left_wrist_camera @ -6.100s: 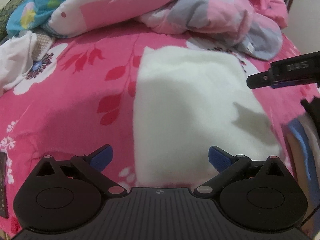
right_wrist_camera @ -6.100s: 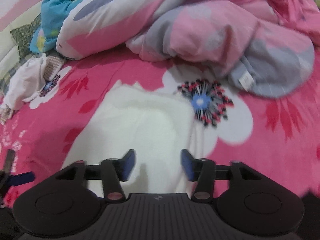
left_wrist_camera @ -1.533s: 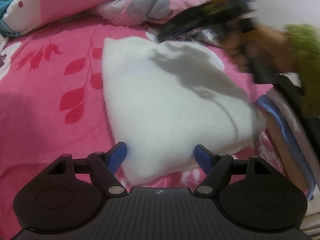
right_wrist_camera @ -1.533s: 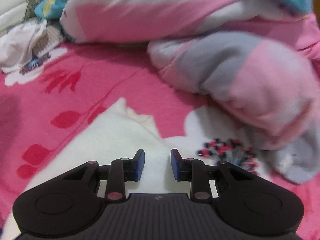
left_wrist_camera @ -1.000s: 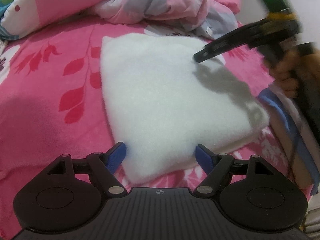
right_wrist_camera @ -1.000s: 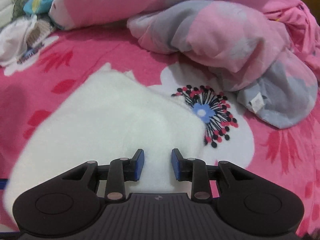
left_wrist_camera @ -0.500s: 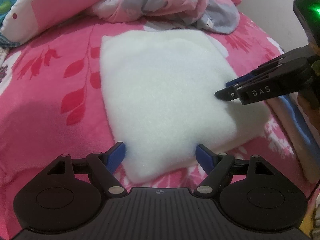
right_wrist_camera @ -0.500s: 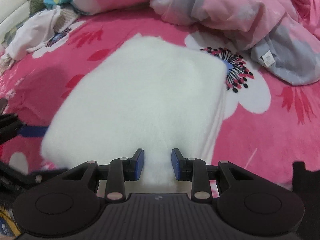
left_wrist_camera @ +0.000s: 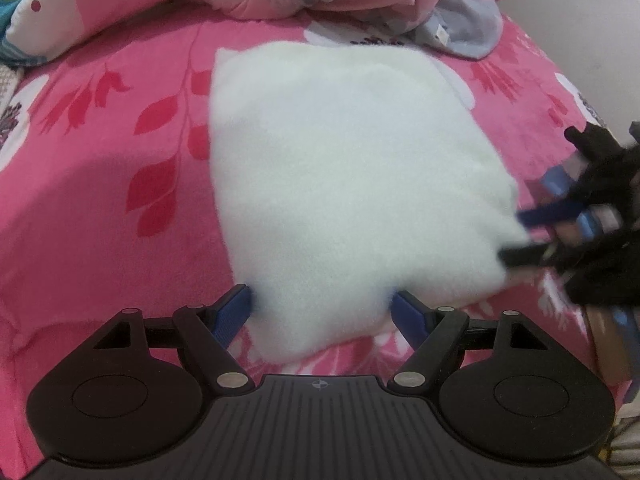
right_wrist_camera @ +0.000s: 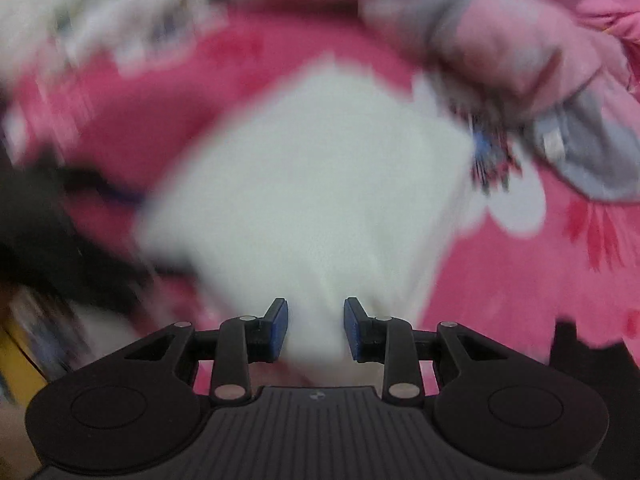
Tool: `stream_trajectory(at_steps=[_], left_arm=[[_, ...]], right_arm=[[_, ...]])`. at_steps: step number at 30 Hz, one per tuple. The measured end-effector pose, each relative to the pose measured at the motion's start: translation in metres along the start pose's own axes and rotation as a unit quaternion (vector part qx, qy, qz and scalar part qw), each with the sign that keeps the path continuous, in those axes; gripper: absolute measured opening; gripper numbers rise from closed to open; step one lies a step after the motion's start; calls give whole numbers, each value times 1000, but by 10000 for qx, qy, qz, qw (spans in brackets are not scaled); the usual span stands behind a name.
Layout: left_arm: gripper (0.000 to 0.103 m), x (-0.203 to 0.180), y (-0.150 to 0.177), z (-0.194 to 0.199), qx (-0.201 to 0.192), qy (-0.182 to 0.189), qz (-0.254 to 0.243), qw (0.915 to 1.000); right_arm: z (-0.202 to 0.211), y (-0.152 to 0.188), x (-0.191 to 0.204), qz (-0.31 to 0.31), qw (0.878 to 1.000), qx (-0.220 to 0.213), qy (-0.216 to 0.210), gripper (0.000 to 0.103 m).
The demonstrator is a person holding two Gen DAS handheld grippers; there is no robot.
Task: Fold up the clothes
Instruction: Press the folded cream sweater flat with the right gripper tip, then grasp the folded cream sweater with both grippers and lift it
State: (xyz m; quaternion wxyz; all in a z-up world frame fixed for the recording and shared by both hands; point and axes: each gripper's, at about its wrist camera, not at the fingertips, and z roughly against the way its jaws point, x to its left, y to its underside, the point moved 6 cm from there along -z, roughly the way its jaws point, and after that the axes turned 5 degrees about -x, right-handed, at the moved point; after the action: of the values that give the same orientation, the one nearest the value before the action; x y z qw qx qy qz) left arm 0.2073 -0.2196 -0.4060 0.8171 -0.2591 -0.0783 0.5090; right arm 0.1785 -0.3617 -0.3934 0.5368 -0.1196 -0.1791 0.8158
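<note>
White folded garment [left_wrist_camera: 352, 184] on bed [left_wrist_camera: 80, 200] | left gripper [left_wrist_camera: 320, 312] spread at near corner | right gripper [right_wrist_camera: 316, 328] part-spread, nothing pinched | risk: 1-layer grab unfolds it

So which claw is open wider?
The left claw: its blue pads straddle the fluffy white folded cloth's corner, while the right claw stands much narrower.
</note>
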Motion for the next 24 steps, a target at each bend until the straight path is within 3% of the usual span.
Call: stream_trajectory(at_steps=[1,4,6,9,11,16,22,24], left_arm=[[76,0,-1,1,27,12,-15,10000],[76,6,-8,11,-42,110,92,9999],[76,20,-16,20,-263,267,454,9983],[79,46,-30,23,-478,603,1197,9898],[82,66,-38,13,-423,881,1791,9790],[83,105,-47,-37,-143,1542,2838,9463],[85,122,-53,-80,55,2202,3426,9133],[88,122,-53,-89,63,2316,3533,9064]], right_arm=[[-11,9,0,123,9995,227,154,37],[-10,3,-12,-562,9983,118,-30,37],[0,-6,-24,-1099,9936,-121,-224,39],[13,-16,-54,-1928,9789,-564,-386,50],[7,-24,-77,-2472,9648,-731,-530,64],[-38,-41,-134,-3649,9215,-889,-995,82],[-101,-43,-167,-4460,8788,-727,-1534,88],[-114,-40,-170,-4676,8611,-798,-1830,101]])
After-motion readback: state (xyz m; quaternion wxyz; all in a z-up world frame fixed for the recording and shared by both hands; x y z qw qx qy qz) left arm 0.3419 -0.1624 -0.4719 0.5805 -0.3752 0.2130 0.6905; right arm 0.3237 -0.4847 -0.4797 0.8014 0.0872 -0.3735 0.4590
